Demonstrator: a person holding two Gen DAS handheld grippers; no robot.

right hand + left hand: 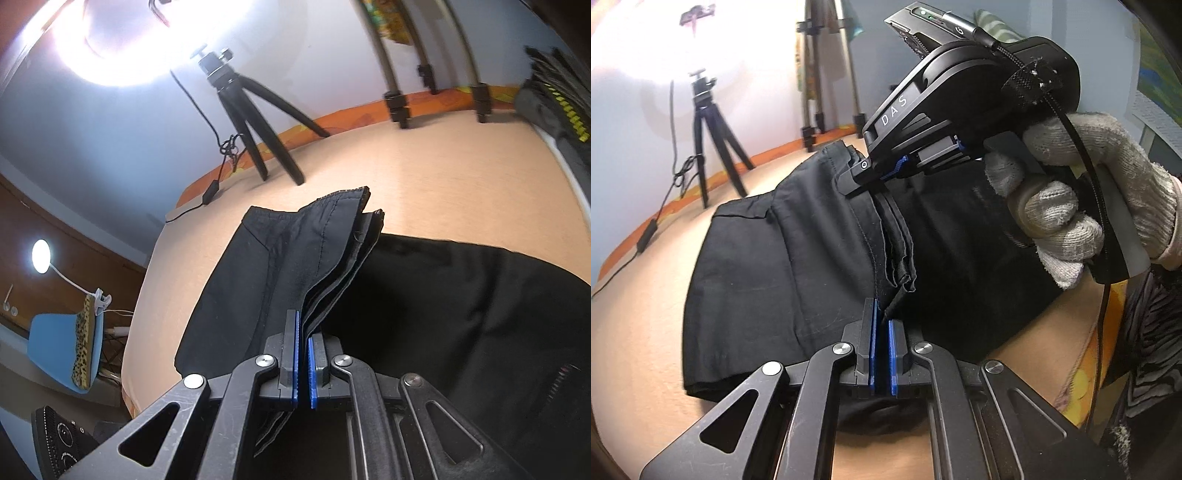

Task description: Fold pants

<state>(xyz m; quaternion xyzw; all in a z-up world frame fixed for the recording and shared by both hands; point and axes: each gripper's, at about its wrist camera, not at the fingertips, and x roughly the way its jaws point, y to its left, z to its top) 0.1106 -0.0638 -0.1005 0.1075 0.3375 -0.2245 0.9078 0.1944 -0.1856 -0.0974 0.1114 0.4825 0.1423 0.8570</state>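
Observation:
Black pants (783, 266) lie partly folded on a tan table (639, 332). My left gripper (882, 314) is shut on a bunched edge of the black fabric close to the camera. Farther back in the left wrist view, my right gripper (851, 181), held by a hand in a white knit glove (1071, 206), pinches the other end of the same edge. In the right wrist view my right gripper (303, 328) is shut on several stacked layers of the pants (325, 251), which rise in a lifted flap above the rest of the cloth.
A small black tripod (709, 147) with a cable and a larger tripod (820, 74) stand at the table's far edge under a bright lamp. A dark striped garment (554, 99) lies at the far right. A blue chair (62, 350) stands beyond the table's left edge.

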